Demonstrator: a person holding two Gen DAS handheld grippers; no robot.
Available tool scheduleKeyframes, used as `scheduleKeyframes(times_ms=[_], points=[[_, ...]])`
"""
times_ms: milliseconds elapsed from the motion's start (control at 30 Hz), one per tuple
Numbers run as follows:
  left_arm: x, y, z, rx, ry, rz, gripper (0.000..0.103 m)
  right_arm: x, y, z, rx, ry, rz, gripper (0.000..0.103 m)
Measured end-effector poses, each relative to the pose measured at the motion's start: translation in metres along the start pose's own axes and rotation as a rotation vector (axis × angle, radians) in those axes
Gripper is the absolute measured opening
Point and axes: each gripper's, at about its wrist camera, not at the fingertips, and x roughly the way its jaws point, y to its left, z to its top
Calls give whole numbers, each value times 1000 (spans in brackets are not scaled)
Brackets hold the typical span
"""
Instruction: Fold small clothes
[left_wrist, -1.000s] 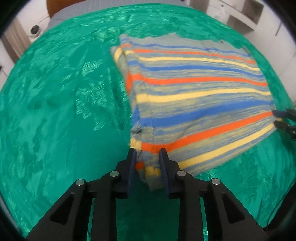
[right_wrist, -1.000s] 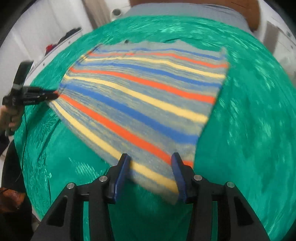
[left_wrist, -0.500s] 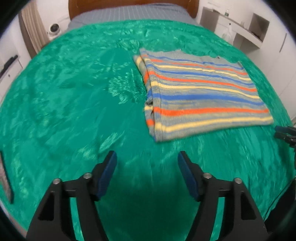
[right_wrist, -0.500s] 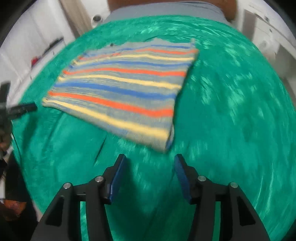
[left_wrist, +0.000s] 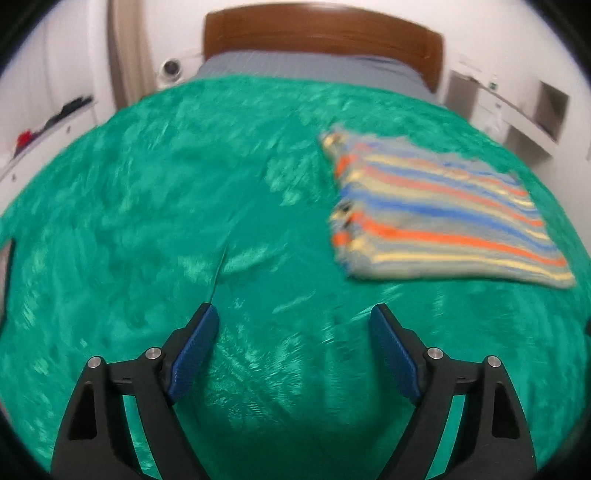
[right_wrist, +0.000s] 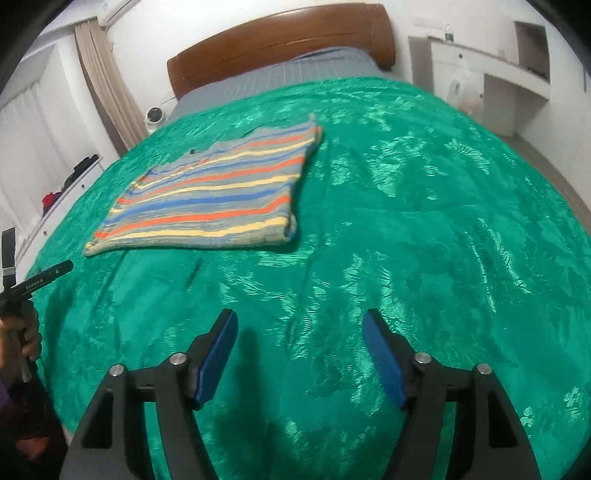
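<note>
A striped garment (left_wrist: 436, 214) in grey, blue, orange and yellow lies folded flat on the green bedspread (left_wrist: 184, 221). In the left wrist view it is at the right, well ahead of my left gripper (left_wrist: 291, 325), which is open and empty above the spread. In the right wrist view the garment (right_wrist: 214, 199) lies at the centre left, ahead of my right gripper (right_wrist: 299, 328), also open and empty. The left gripper (right_wrist: 55, 271) shows at the left edge of the right wrist view, held in a hand.
A brown wooden headboard (right_wrist: 280, 40) and grey sheet (right_wrist: 273, 81) are at the far end of the bed. White shelves (right_wrist: 498, 70) stand at the right, a curtain (right_wrist: 107, 85) and a low white cabinet (right_wrist: 55, 206) at the left.
Both grippers let go of the garment's near edge, opened wide and pulled back and up. The garment dropped flat on the bedspread and now lies farther away.
</note>
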Motion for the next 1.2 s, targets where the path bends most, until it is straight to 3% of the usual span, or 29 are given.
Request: scheduleKeyframes(times_ms=[133,500,1200], points=[[9,2,-17,29,-60,-30,95,6,-1,-12,-15,-34,0,75],[12,-3,-17,54,-68,-19,98,15,5,-24,-62,-94,12,90],[11,-4,-20,55,-73,-18,98,16,7,-27,-69,-99,8,90]])
